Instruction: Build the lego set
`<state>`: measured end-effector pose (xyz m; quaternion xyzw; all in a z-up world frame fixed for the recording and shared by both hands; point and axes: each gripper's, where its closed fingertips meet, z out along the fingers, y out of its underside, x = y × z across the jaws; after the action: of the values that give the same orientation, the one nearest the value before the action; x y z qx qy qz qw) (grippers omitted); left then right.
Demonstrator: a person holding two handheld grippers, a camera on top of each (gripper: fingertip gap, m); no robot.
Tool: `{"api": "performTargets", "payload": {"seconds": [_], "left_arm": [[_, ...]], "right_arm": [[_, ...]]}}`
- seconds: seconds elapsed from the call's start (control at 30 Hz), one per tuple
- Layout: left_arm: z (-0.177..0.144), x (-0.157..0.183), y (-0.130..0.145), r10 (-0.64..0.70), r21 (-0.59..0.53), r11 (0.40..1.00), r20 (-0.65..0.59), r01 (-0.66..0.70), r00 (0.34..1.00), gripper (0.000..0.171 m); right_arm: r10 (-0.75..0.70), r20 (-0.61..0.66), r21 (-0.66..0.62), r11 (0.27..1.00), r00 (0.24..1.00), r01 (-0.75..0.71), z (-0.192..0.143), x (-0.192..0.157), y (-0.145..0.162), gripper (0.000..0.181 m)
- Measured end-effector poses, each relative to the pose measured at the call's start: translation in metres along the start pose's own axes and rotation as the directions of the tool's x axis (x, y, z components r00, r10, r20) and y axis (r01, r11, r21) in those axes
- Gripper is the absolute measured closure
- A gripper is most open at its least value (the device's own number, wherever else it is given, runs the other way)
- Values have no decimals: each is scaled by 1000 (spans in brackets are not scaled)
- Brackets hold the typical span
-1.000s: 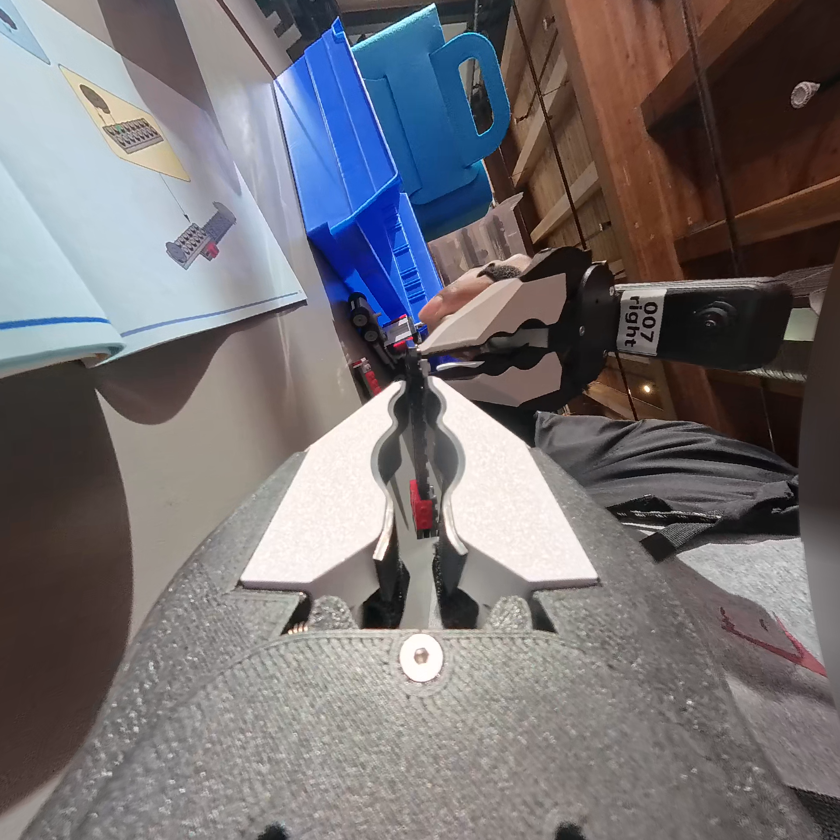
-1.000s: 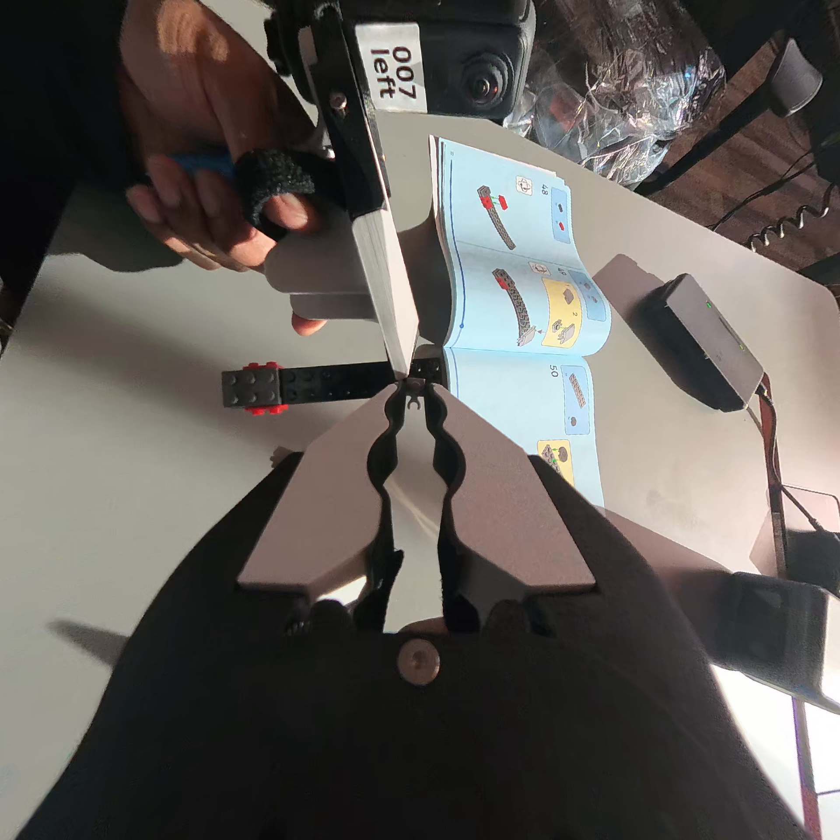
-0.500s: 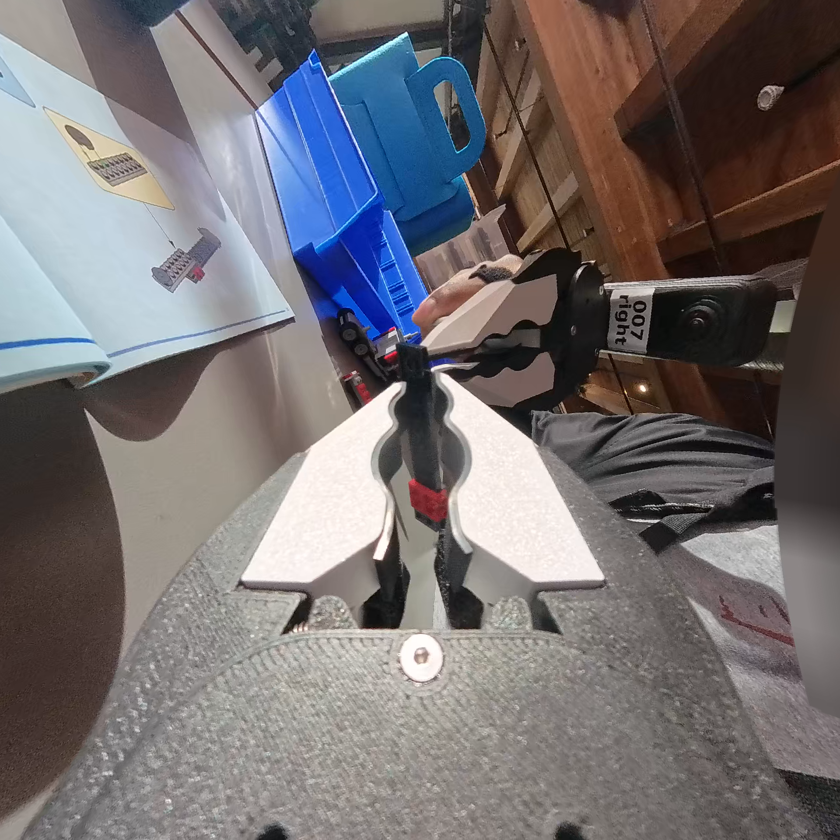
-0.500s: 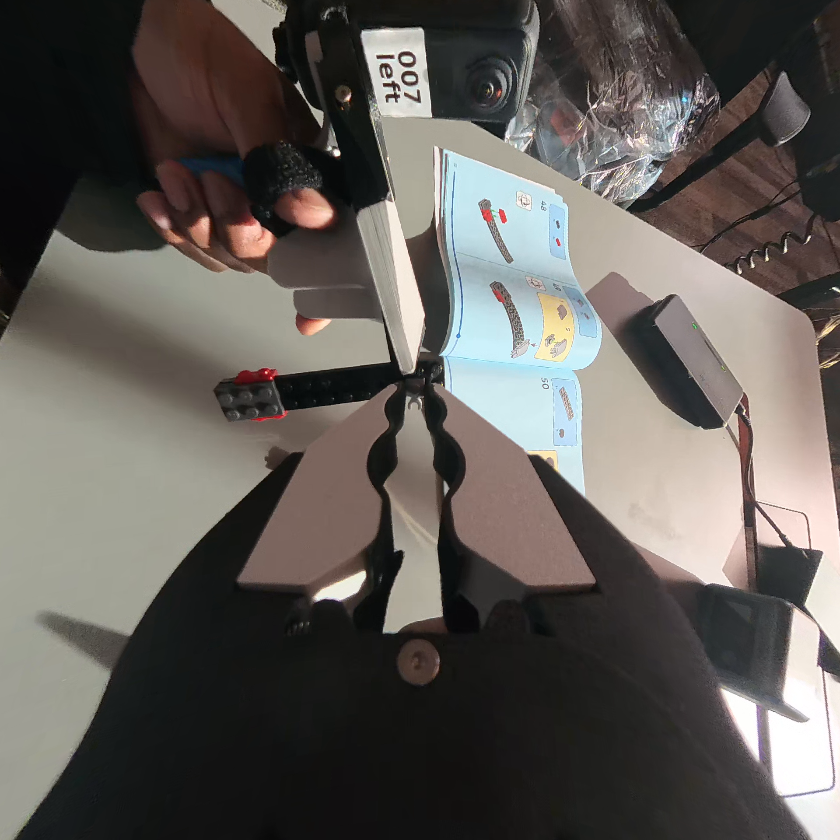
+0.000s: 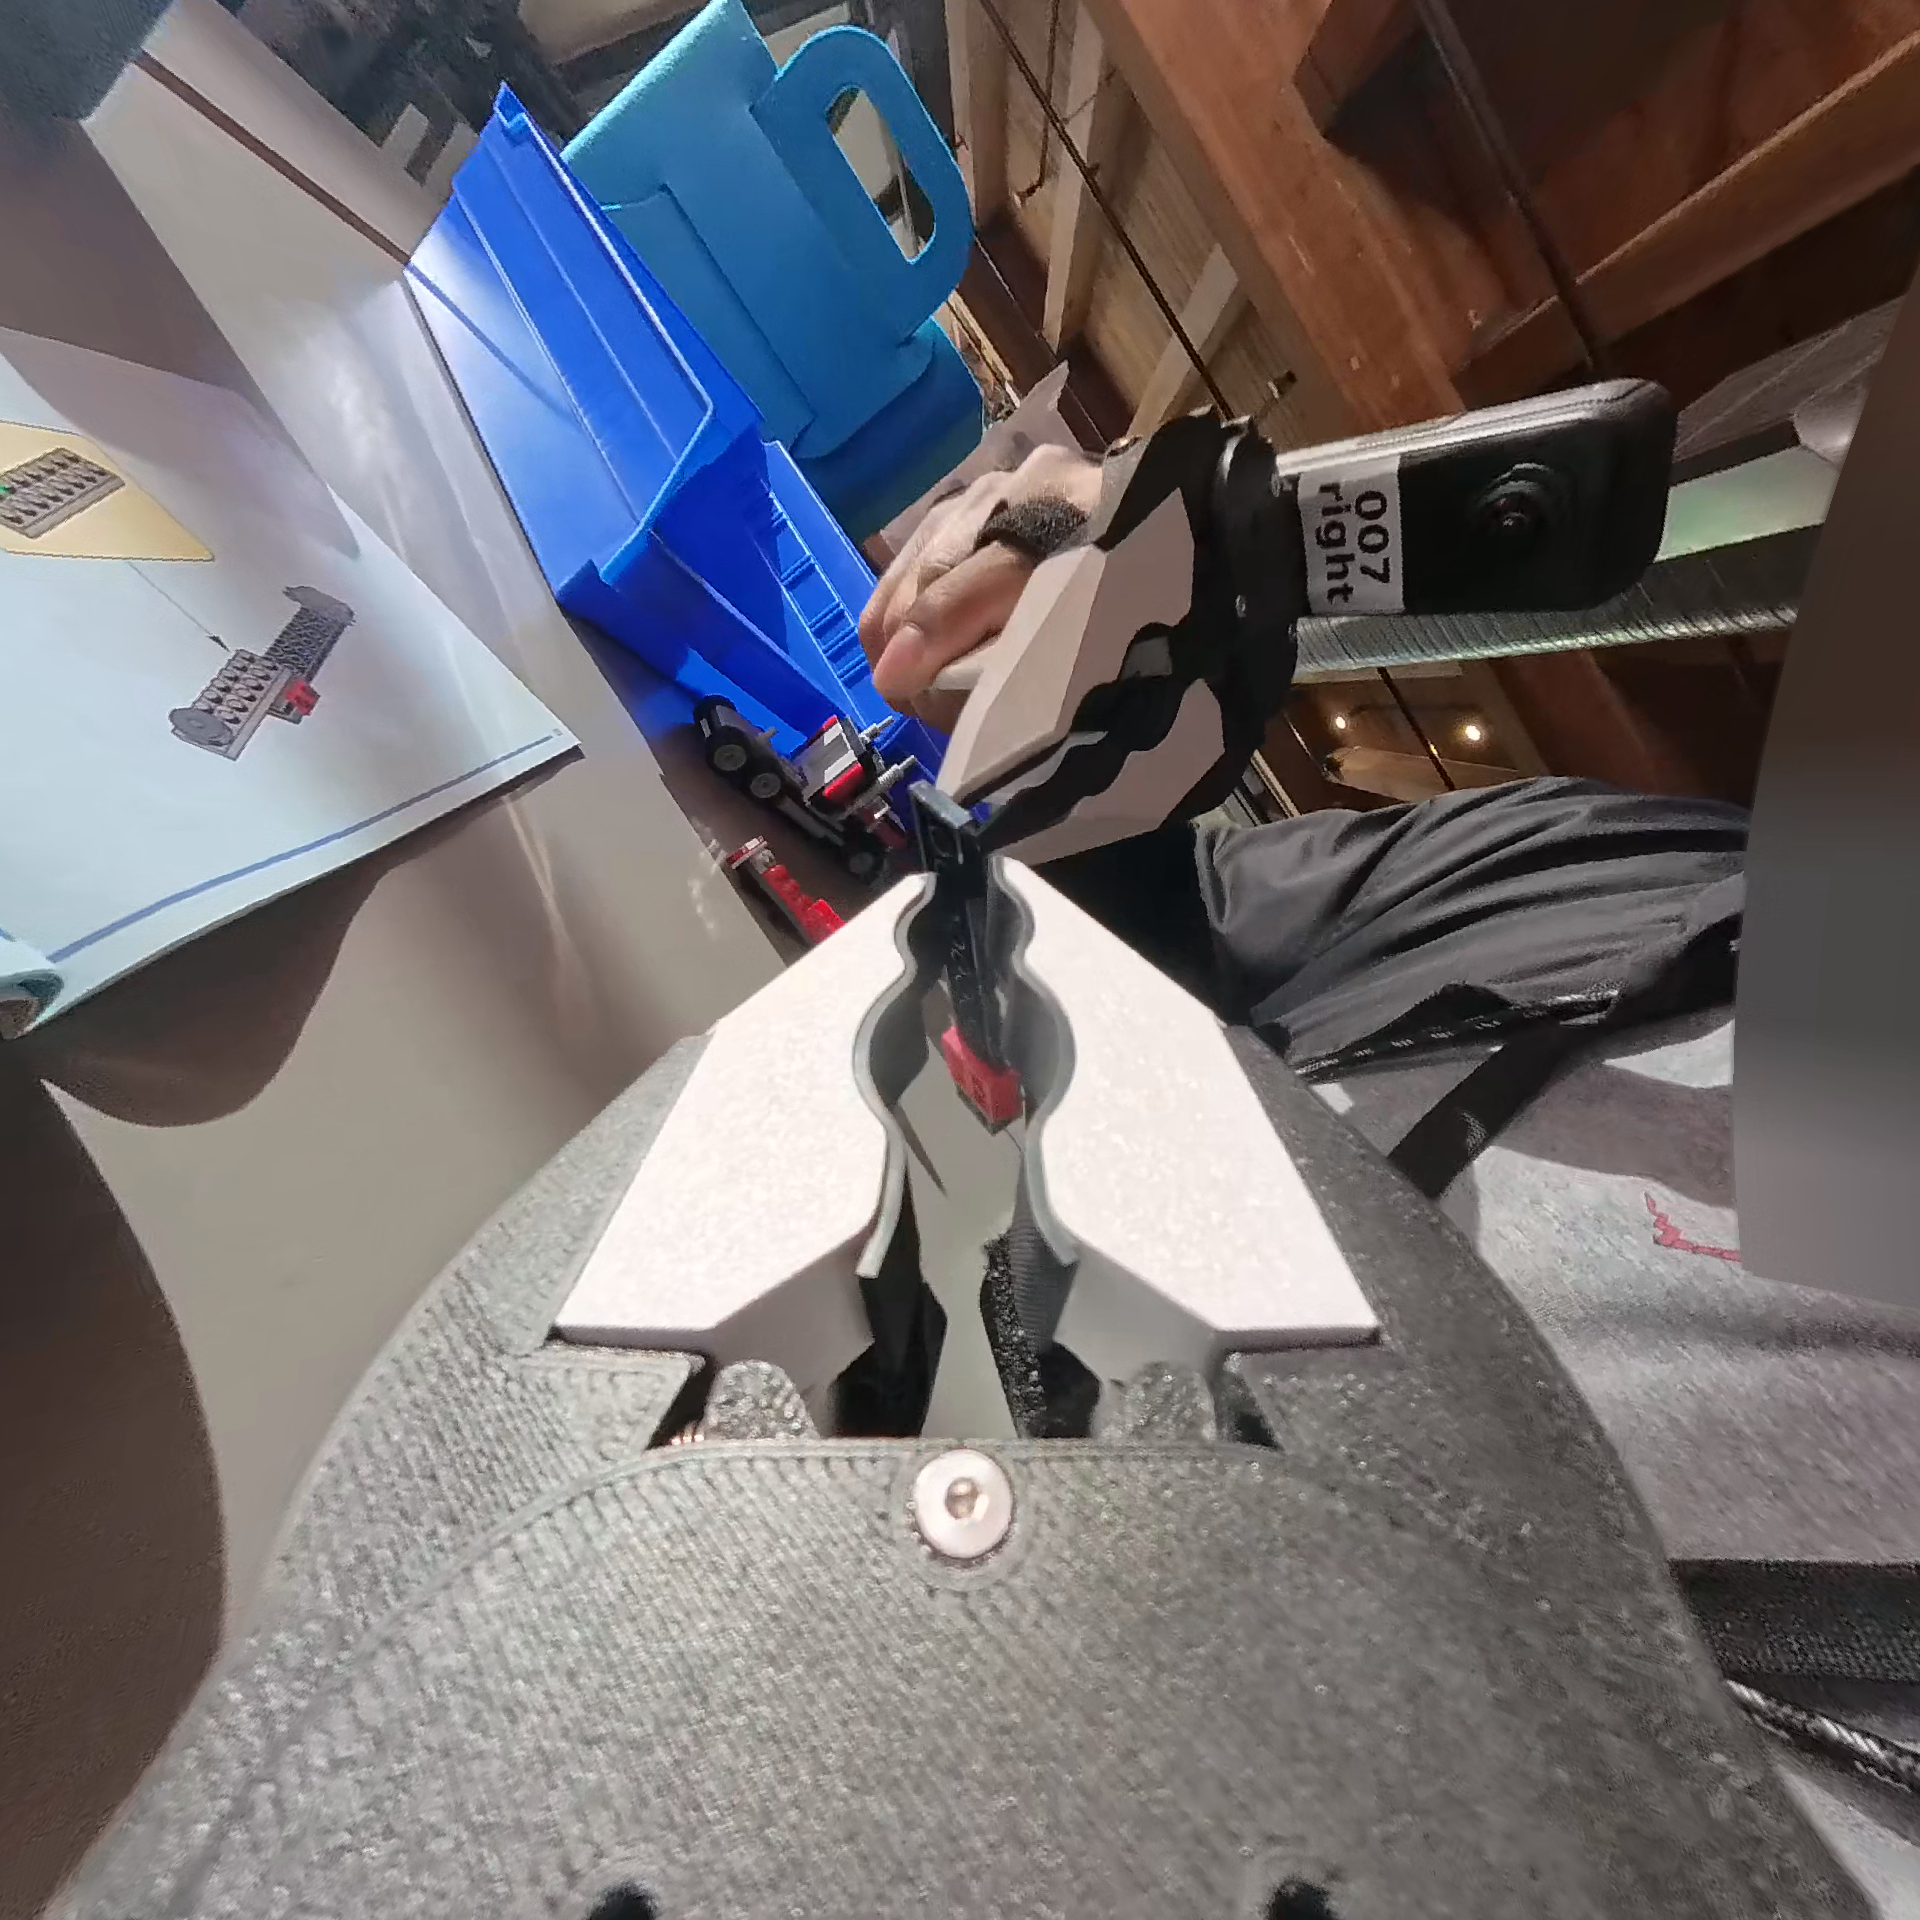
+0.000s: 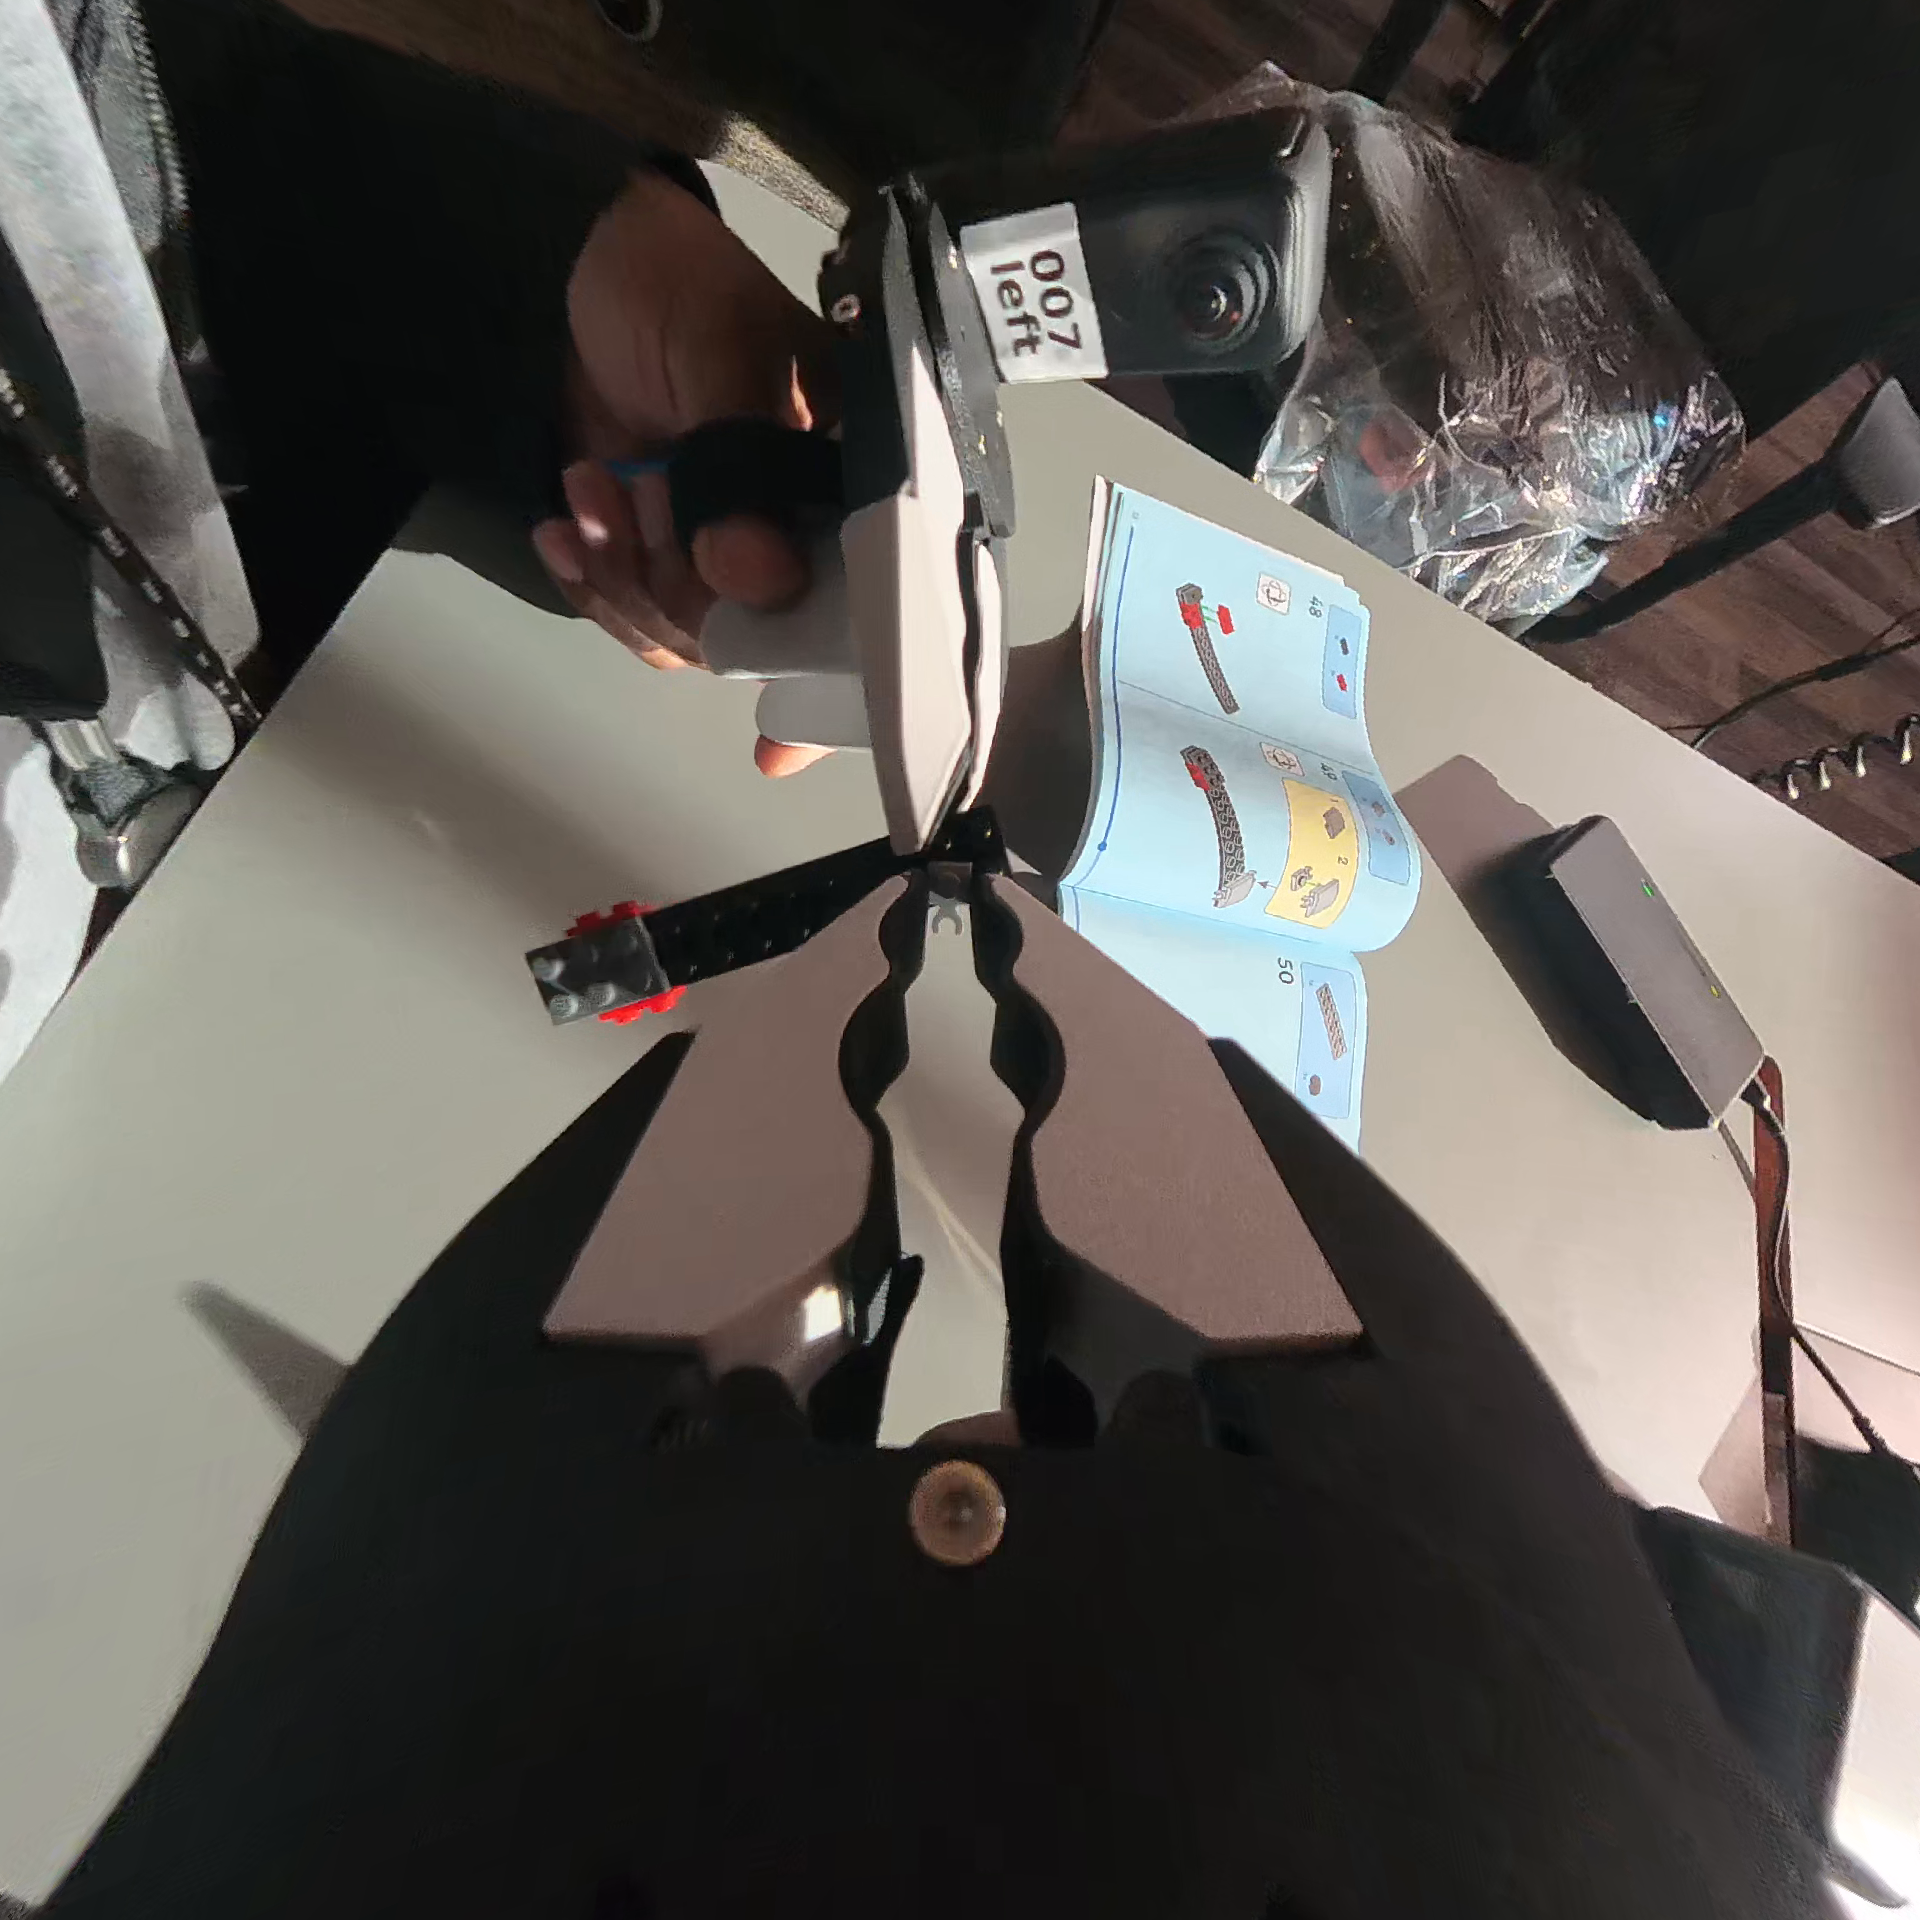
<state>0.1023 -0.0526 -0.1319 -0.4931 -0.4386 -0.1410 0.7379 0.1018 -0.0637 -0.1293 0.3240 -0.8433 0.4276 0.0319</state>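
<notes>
A long black Lego beam (image 6: pixel 769 914) has a grey brick and red pieces (image 6: pixel 608 971) at its left end. My left gripper (image 5: pixel 961 883) is shut on it; in the left wrist view the beam (image 5: pixel 966 945) runs between the fingers, with its red piece (image 5: pixel 982 1075) near the camera. My right gripper (image 6: pixel 948 883) is shut on a small grey piece (image 6: pixel 948 912) and holds it against the beam's other end. The left gripper (image 6: pixel 935 821) comes down from above in the right wrist view. The right gripper (image 5: pixel 971 800) meets the beam tip in the left wrist view.
An open light-blue instruction booklet (image 6: pixel 1226 790) lies on the white table (image 6: pixel 312 1039) beyond the beam. A black box with cables (image 6: pixel 1631 977) sits to the right, a crumpled plastic bag (image 6: pixel 1475 416) behind. A blue bin (image 5: pixel 623 416) and a partly built Lego vehicle (image 5: pixel 821 769) stand at the table's end. Left and right tips are no more than a few centimetres apart.
Both grippers have risen together with the beam. The beam has tilted, its grey-brick end now lower. The right gripper has stayed at the beam's tip.
</notes>
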Motion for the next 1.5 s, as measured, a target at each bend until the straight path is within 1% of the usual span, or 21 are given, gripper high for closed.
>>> {"api": "performTargets", "payload": {"seconds": [0.37, 0.6, 1.07, 1.2, 1.33, 1.5], "left_arm": [[3, 3, 8, 55, -56, 997, -4, -55, 999, 166], [4, 6, 12, 90, -77, 993, -10, -91, 996, 166], [6, 12, 19, 165, -118, 979, -43, -169, 985, 166], [5, 15, 20, 170, -120, 977, -63, -177, 983, 166], [5, 17, 21, 171, -120, 976, -82, -181, 982, 166], [6, 21, 24, 170, -134, 974, -107, -184, 980, 166]], "right_arm": [[-129, 99, -62, 989, 987, 135, -2, -10, 0, 172], [-161, 169, -95, 979, 972, 179, -3, -15, -1, 172], [-163, 340, -76, 977, 926, 200, -5, -25, -2, 172], [-164, 359, -41, 981, 919, 191, -6, -28, -3, 172], [-183, 352, 1, 981, 918, 195, -7, -29, -6, 172], [-259, 347, 33, 964, 902, 264, -9, -32, -7, 172]]}}
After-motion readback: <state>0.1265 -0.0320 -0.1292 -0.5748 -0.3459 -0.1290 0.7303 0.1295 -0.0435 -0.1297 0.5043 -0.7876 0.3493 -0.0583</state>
